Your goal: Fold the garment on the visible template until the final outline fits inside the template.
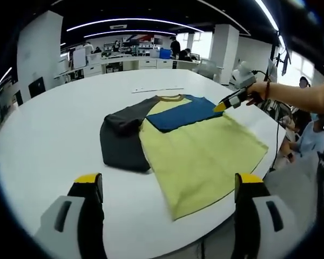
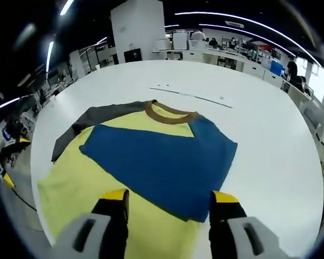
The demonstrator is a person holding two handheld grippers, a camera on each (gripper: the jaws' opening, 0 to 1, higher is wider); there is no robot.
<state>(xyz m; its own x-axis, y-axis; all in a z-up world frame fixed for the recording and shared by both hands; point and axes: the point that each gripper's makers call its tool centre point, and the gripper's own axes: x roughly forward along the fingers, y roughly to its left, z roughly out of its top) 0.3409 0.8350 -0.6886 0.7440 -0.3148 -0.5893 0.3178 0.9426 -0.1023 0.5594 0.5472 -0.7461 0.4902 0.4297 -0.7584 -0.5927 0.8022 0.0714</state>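
A T-shirt lies flat on the white table [image 1: 54, 129]. Its yellow body [image 1: 200, 156] faces up, with a brown collar [image 1: 171, 98] on the far side. The blue sleeve [image 1: 183, 114] is folded across the chest, and the dark grey sleeve [image 1: 121, 140] is folded in and bunched at the left. My left gripper [image 1: 168, 181] stands open, short of the shirt's near hem, holding nothing. My right gripper [image 2: 170, 199] is open low over the blue sleeve [image 2: 156, 162]. In the left gripper view, the right gripper [image 1: 222, 106] shows at the sleeve's right edge, held by a hand [image 1: 256, 94].
A thin line of marks [image 2: 191, 93] lies on the table beyond the collar. The table edge [image 1: 248, 189] runs close to the shirt's right side. People [image 1: 308, 135] sit past that edge. Desks and pillars [image 1: 224, 48] stand far behind.
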